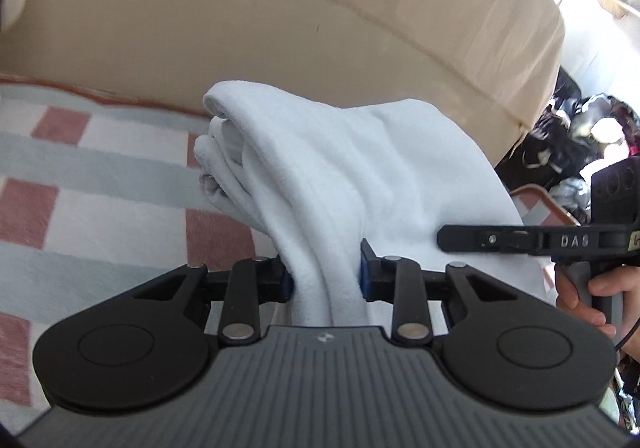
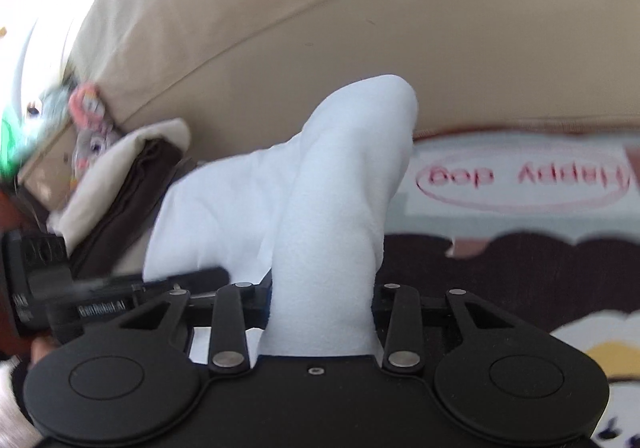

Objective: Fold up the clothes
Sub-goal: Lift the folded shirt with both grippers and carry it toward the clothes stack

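A white fleece garment [image 1: 320,168] lies bunched on a checked blanket, folded in several layers at its left end. My left gripper [image 1: 325,276] is shut on a thick fold of it, the cloth running up between the blue pads. In the left wrist view, my right gripper [image 1: 512,239] reaches in from the right over the cloth, held by a hand [image 1: 588,292]. From the right wrist, the same white garment [image 2: 332,208] rises in a tall fold, and my right gripper [image 2: 320,300] is shut on it. My left gripper [image 2: 120,288] shows at the lower left there.
A beige sofa back [image 1: 280,8] rises right behind the cloth. The pink, grey and white checked blanket [image 1: 80,176] spreads to the left. A folded cream and brown pile [image 2: 124,184] lies at the left of the right wrist view. Dark clutter [image 1: 580,136] sits beyond the sofa's end.
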Tool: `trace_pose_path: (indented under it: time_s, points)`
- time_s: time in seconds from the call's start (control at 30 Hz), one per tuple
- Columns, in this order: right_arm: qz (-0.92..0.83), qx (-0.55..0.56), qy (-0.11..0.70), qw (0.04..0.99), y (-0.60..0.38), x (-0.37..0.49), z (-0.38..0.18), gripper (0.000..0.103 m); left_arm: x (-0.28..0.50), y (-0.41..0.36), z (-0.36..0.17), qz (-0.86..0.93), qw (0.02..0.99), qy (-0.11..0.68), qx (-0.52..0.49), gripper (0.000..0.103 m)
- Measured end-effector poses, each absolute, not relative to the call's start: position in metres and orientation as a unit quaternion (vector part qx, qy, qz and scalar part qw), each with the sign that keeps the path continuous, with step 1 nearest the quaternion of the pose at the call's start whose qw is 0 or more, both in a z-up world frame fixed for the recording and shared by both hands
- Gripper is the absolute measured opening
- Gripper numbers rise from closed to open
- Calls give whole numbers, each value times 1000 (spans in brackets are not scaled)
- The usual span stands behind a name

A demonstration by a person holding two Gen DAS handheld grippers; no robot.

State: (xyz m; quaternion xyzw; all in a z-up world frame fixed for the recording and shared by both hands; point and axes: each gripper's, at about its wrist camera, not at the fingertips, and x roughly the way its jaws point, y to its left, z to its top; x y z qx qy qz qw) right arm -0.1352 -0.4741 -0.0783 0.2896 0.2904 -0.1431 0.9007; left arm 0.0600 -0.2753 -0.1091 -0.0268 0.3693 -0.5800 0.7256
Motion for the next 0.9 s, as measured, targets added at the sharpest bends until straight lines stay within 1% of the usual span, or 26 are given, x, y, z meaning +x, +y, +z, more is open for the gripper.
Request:
trace_pose_path:
  time_s: [0.13, 0.33, 0.57, 0.67, 0.77, 0.9]
  points:
    - [-127, 242, 289, 918, -458, -121, -48, 42, 57, -250, -87, -563, 761, 318, -63, 29]
    - [-101, 170, 285, 938, -435, -100, -2, 41, 59, -223, -65, -531, 782, 311, -102, 28]
    - [1, 96, 251, 963, -387, -76, 64, 41, 49, -136, -11, -494, 812, 262, -164, 29]
    - [34, 91, 234, 967, -367, -55, 79, 41, 60, -104, 25, -461, 840, 245, -148, 29]
    - [68, 100, 220, 968, -357, -23, 94, 41, 75, -80, 65, -419, 873, 230, -97, 30]
    - [101, 140, 210, 962, -339, 36, 108, 41, 102, -46, 104, -336, 912, 208, -109, 30]
